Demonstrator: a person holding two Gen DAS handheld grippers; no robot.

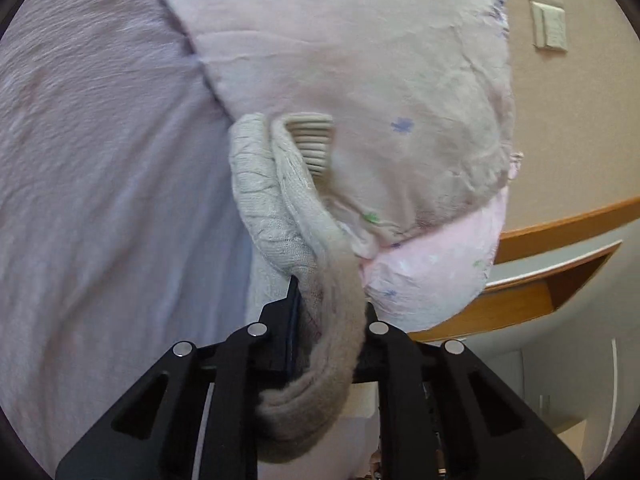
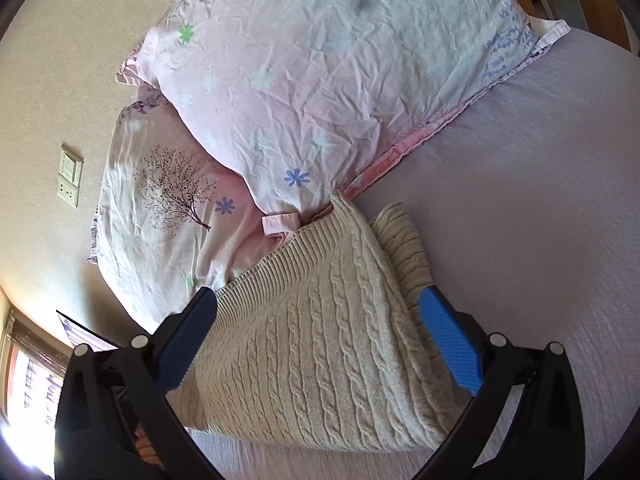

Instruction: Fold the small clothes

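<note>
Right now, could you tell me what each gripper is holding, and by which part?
The left gripper is shut on a bunched edge of the cream knit sweater. The right gripper is open, straddling the sweater's folded body without clamping it.

Both wrist cameras are looking forward along their jaws, hovering close above the bed [image 2: 540,200]. Both are facing the floral pillows [image 1: 360,80] at the wall [image 2: 60,80] and sharing the cream cable-knit sweater [image 2: 320,340].

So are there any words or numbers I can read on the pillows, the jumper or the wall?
None can be read.
Pink flowered pillow: flower prints, no letters.
Cream cable-knit jumper: no label shows.
White wall switch plate: any markings are too small to read.
</note>
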